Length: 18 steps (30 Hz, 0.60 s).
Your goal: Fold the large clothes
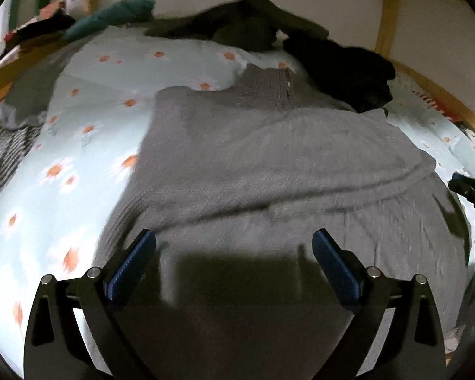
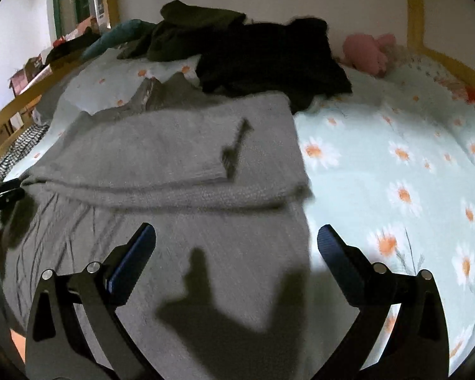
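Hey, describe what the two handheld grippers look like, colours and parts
Both match: the left gripper and right gripper have black angular linkage arms with silver round pivot bolts, and flat fingers faced with ribbed dark-blue pads. No cables or sleeves show.

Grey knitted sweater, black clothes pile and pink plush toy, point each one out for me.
Grey knitted sweater (image 1: 269, 164): left wrist view, middle of its folded body.
Black clothes pile (image 2: 269, 60): right wrist view, centre of the heap.
Pink plush toy (image 2: 369, 52): right wrist view, its body.

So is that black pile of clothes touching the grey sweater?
Touching. The right wrist view shows the black clothes lying over the grey sweater's far corner; the left wrist view agrees.
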Motion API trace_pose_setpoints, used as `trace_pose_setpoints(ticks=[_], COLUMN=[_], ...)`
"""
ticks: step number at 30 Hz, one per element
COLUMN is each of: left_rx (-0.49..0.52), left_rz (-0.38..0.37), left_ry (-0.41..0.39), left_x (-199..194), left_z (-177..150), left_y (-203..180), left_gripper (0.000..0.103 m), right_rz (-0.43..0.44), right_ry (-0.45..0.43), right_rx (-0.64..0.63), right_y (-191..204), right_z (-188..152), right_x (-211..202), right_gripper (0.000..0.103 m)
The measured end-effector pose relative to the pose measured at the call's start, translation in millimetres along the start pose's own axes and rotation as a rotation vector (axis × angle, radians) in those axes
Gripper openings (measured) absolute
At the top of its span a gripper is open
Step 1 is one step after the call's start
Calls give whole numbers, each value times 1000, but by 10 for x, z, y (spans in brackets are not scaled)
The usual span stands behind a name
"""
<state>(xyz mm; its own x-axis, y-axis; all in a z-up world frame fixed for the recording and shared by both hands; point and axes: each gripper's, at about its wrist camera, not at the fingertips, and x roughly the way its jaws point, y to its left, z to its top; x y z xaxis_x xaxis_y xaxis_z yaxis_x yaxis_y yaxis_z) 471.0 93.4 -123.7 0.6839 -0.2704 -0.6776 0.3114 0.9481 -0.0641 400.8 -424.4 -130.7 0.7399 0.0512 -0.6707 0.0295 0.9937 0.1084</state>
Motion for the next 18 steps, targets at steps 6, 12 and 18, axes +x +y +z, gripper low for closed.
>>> trace_pose_setpoints(ticks=[6, 12, 18], left_rx=[-87, -75, -183], left_rz=[-50, -107, -113], left_ry=[-59, -121, -113], left_x=[-316, -602, -794], left_z=[-544, -922, -1265], left_y=[321, 338, 446], left_gripper=[97, 97, 97], right_rz=[74, 144, 253], right_ry=[12, 6, 60], right_rx=[34, -21, 33], right_y=[-220, -21, 41], right_z=[-533, -891, -1286], right_x=[-148, -416, -585], right_gripper=[101, 101, 100])
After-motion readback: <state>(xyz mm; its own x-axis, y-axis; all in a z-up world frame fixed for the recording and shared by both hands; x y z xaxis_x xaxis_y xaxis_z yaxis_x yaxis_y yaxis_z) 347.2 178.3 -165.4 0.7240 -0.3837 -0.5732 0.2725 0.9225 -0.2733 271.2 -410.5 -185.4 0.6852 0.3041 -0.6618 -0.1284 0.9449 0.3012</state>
